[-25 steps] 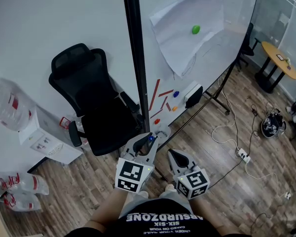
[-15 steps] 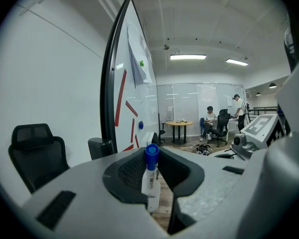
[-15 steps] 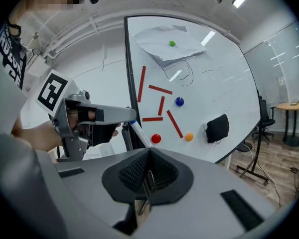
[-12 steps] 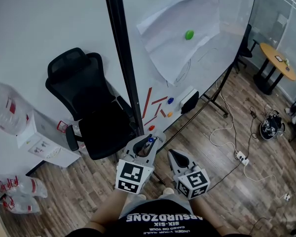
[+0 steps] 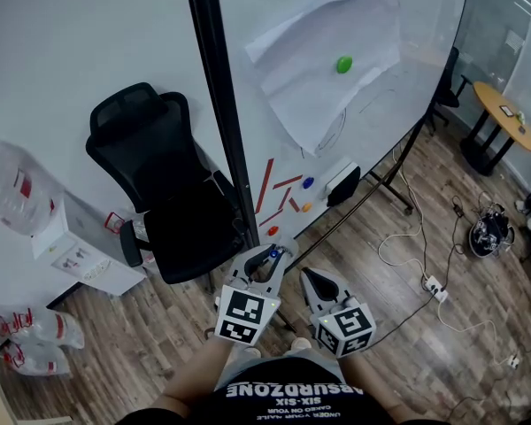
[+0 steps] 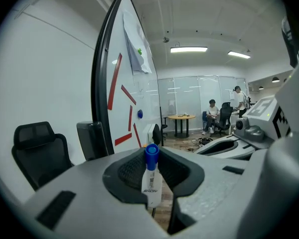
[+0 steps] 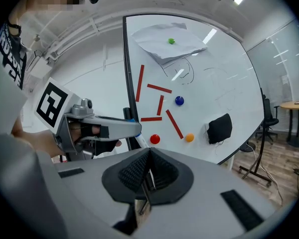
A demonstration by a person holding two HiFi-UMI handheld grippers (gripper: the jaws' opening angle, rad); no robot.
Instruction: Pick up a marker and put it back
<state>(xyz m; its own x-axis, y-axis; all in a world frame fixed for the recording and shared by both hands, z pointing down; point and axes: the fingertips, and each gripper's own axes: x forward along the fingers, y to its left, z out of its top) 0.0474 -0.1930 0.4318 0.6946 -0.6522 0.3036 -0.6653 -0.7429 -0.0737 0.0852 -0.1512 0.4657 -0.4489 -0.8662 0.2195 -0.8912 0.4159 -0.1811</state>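
A big whiteboard (image 5: pixel 394 104) stood in front. A black chair (image 5: pixel 159 193) sat to its left. The left gripper (image 5: pixel 270 257) was low, in front of the board. The right gripper (image 5: pixel 314 282) was just beside it, jaws pressed together with nothing in them. The left gripper pinched a small marker (image 6: pixel 152 180), its blue cap sticking out past the jaws.

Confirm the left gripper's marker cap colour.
Blue cap on the white-barrelled marker; clearest in the left gripper view.
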